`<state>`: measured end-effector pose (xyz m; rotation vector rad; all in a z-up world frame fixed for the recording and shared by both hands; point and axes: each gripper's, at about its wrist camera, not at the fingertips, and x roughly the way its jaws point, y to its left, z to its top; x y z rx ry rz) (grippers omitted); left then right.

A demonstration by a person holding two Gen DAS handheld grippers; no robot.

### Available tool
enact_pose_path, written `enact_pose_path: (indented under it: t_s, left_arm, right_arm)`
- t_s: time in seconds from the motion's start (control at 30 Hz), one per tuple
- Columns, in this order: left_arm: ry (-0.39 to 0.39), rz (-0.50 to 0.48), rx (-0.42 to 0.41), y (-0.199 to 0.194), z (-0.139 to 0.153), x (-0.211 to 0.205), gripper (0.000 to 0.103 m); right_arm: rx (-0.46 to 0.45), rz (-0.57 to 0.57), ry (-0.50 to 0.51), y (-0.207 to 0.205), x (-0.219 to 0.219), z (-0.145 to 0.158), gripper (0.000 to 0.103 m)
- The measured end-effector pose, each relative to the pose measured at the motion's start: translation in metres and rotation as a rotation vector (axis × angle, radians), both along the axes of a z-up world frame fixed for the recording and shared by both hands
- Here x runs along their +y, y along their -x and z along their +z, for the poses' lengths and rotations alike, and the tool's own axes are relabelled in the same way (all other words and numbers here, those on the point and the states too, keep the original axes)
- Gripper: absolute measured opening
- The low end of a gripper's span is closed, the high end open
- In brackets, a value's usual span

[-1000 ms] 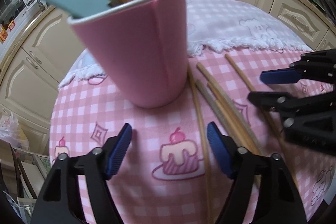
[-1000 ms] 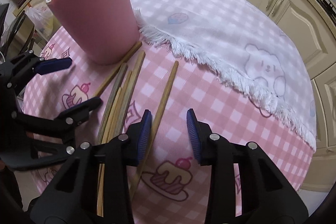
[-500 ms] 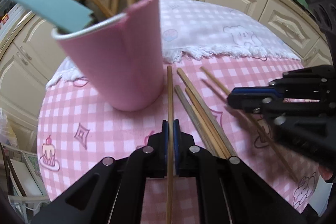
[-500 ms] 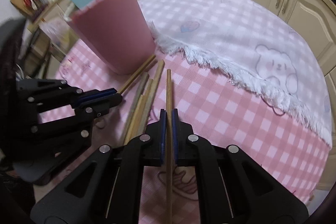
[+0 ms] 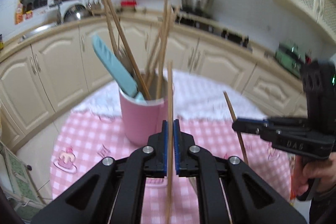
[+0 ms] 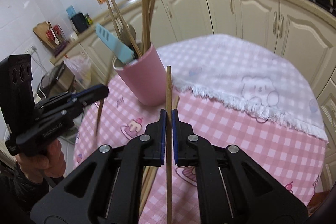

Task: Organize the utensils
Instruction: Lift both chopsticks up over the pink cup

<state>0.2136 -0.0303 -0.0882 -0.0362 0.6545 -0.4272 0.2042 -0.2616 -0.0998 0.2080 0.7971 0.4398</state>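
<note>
A pink cup (image 5: 142, 119) stands on the pink checked tablecloth (image 5: 88, 135) and holds several wooden chopsticks, a wooden spoon and a teal spatula (image 5: 113, 68). My left gripper (image 5: 170, 125) is shut on a wooden chopstick (image 5: 169, 98), lifted just in front of the cup. My right gripper (image 6: 167, 114) is shut on another wooden chopstick (image 6: 168, 89), raised to the right of the cup (image 6: 145, 79). Each gripper shows in the other's view, the right one (image 5: 247, 125) and the left one (image 6: 98, 91). Several chopsticks (image 6: 151, 177) lie on the cloth.
A white fringed towel (image 6: 241, 77) covers the far half of the round table. Cream kitchen cabinets (image 6: 241, 12) curve behind it. The table edge (image 5: 54, 161) drops off at the left, with a rack (image 5: 19, 182) on the floor below.
Both grippers closed on a chopstick each on the cloth, then lifted them clear of the table and tilted up, so the cup now sits farther and lower in view.
</note>
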Motion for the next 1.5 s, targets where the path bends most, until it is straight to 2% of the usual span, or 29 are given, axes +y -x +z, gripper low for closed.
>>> enact_pose_path:
  t_s: [0.1,0.43,0.63,0.83,1.03,1.2,1.5]
  left_arm:
    - [0.050,0.020,-0.046,0.004,0.010,0.009,0.005]
    - [0.088,0.064,-0.140,0.019,0.042,0.017,0.004]
    - [0.135,0.077,-0.267,0.028,0.084,0.025,0.005]
    - [0.151,0.096,-0.386,0.018,0.127,0.025,0.005]
    - [0.181,0.113,-0.426,-0.012,0.149,0.020,0.005]
    - [0.199,0.123,-0.428,-0.033,0.153,0.019,0.005]
    - [0.184,0.125,-0.408,-0.057,0.137,0.013,0.005]
  right_arm:
    - [-0.043,-0.009,-0.012,0.006,-0.003,0.010,0.006]
    - [-0.183,-0.016,-0.055,0.013,-0.004,0.047,0.006]
    - [-0.315,-0.028,-0.083,0.008,-0.004,0.093,0.006]
    - [-0.460,-0.042,-0.114,-0.007,0.005,0.147,0.006]
    - [-0.547,-0.030,-0.115,-0.033,0.023,0.186,0.006]
    - [-0.555,-0.023,-0.113,-0.058,0.034,0.192,0.006]
    - [-0.518,-0.032,-0.117,-0.092,0.043,0.165,0.006]
